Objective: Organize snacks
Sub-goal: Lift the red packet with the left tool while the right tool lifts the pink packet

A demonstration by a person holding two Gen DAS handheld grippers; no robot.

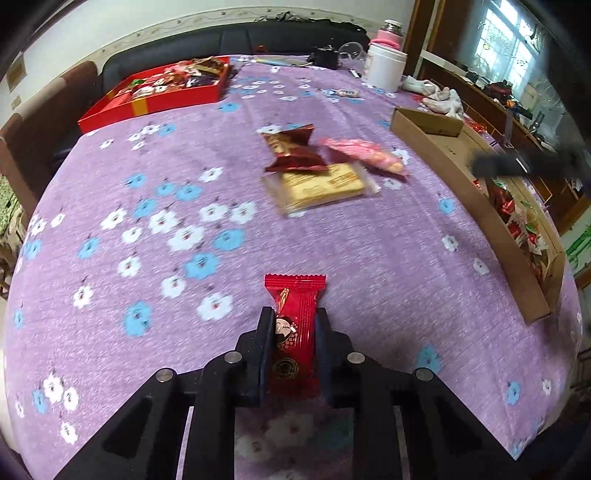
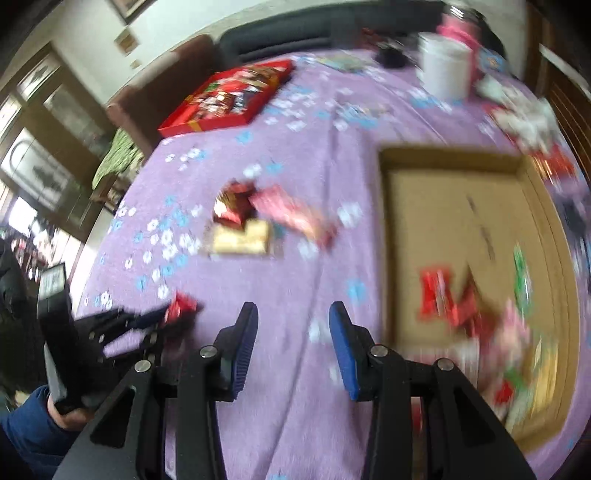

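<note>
My left gripper [image 1: 294,317] is shut on a red snack packet [image 1: 294,332] with a cartoon face, held just above the purple flowered tablecloth; it also shows in the right wrist view [image 2: 181,306]. My right gripper [image 2: 293,314] is open and empty over the cloth, left of the cardboard tray [image 2: 458,206] that holds several wrapped snacks. A dark red packet [image 1: 293,149], a pink packet [image 1: 365,155] and a yellow wafer pack [image 1: 321,186] lie together mid-table. The right gripper appears blurred over the tray in the left wrist view [image 1: 517,164].
A red gift box [image 1: 155,99] full of sweets sits at the far left. A white jar [image 1: 384,66], a pink-lidded container [image 1: 388,35] and crumpled cloth [image 1: 439,98] stand at the far right. A dark sofa runs behind the table.
</note>
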